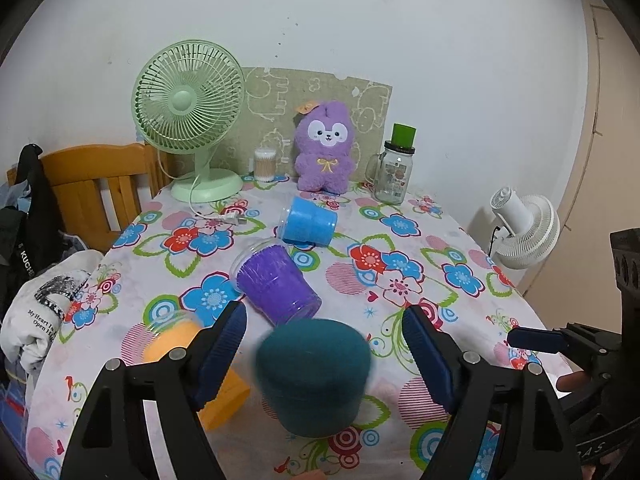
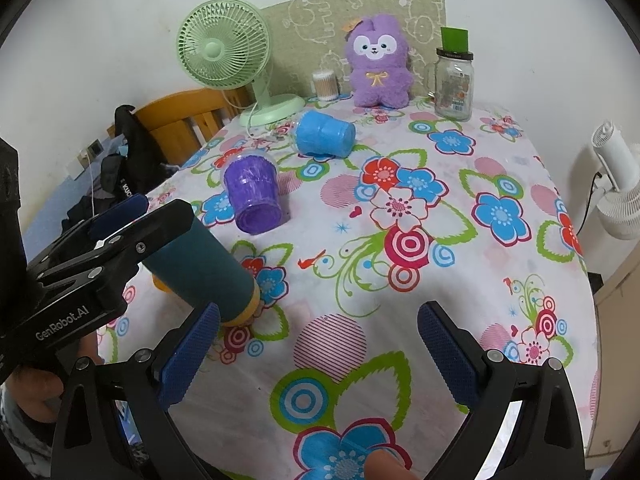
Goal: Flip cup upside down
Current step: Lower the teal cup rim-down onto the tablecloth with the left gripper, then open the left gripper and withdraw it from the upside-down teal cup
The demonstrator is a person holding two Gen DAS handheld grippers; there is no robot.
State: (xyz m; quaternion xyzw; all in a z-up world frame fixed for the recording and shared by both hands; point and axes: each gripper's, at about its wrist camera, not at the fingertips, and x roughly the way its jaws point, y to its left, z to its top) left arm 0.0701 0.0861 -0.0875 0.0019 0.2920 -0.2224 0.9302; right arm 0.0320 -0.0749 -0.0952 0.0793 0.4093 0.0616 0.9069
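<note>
A teal cup (image 1: 314, 376) sits between the fingers of my left gripper (image 1: 324, 344), blurred, its closed base toward the camera. The jaws are spread wider than the cup and do not touch it. In the right wrist view the teal cup (image 2: 200, 268) is tilted, its rim end low near the cloth, under the left gripper (image 2: 120, 220). An orange cup (image 1: 188, 364) lies on its side left of it. A purple cup (image 1: 276, 280) and a blue cup (image 1: 308, 222) lie on their sides farther back. My right gripper (image 2: 320, 344) is open and empty above the tablecloth.
A flowered tablecloth (image 2: 400, 240) covers the table. At the back stand a green fan (image 1: 188, 120), a cotton-swab jar (image 1: 265, 164), a purple plush toy (image 1: 324, 148) and a glass jar with a green lid (image 1: 394, 168). A white fan (image 1: 524, 232) stands right, a wooden chair (image 1: 100, 188) left.
</note>
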